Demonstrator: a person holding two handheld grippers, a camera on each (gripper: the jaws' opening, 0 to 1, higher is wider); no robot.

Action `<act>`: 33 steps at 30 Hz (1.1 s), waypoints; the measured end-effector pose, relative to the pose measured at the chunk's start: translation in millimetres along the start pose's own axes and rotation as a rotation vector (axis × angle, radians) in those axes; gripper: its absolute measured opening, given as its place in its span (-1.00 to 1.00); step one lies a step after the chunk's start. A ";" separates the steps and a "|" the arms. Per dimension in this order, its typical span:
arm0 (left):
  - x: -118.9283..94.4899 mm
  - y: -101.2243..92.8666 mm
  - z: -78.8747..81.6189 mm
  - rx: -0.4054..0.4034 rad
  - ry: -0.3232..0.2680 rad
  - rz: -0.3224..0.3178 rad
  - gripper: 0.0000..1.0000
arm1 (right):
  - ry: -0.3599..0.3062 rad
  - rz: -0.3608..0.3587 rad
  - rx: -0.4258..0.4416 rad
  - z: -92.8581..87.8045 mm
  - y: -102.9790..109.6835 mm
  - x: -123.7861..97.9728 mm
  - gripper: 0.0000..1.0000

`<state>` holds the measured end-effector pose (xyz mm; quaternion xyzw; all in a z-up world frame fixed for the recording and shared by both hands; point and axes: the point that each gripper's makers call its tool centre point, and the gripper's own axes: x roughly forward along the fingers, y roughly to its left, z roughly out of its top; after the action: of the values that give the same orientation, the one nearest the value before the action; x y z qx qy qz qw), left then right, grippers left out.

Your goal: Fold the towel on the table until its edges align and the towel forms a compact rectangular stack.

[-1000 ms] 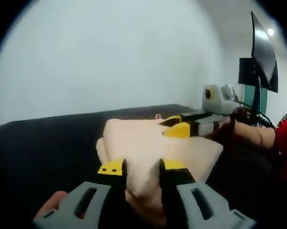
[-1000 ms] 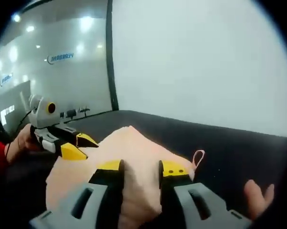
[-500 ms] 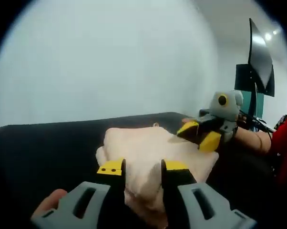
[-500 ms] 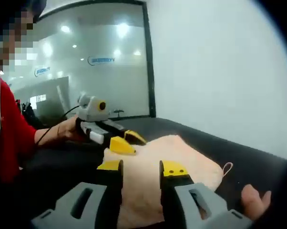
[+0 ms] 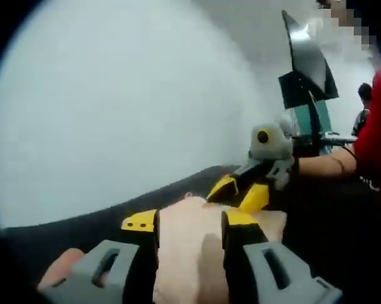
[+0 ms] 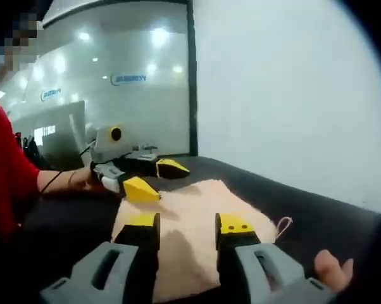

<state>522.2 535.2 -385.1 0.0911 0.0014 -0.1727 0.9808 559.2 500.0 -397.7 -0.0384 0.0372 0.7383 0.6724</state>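
Between the gaping left tool (image 5: pixel 189 221) and right tool (image 6: pixel 189 221) lies the pink towel (image 6: pixel 184 218), unheld.

towel (image 5: pixel 190 247) near edge hidden behind left gripper (image 5: pixel 189 223) fingers (image 5: pixel 142 223)

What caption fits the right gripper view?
Right gripper open above the folded pink towel on the dark table; left gripper open at its far edge.
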 end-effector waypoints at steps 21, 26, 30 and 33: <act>-52.6 42.7 -34.7 -0.653 0.236 0.201 -0.23 | -0.025 -0.228 0.500 34.3 -26.6 -49.0 -0.58; -58.9 0.6 -56.0 -0.869 0.366 0.098 0.19 | 0.115 -0.273 0.771 -11.3 -0.6 -60.5 -0.30; -63.6 19.4 -68.5 -0.974 0.418 0.154 0.15 | 0.240 -0.359 0.900 -57.5 0.4 -55.0 -0.30; -60.4 22.7 -67.3 -1.018 0.407 0.143 0.09 | 0.219 -0.398 0.927 -64.9 -9.5 -48.9 -0.30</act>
<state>475.0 588.7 -445.1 -0.3633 0.2682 -0.0621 0.8901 573.5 445.5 -457.1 0.1803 0.4227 0.4935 0.7384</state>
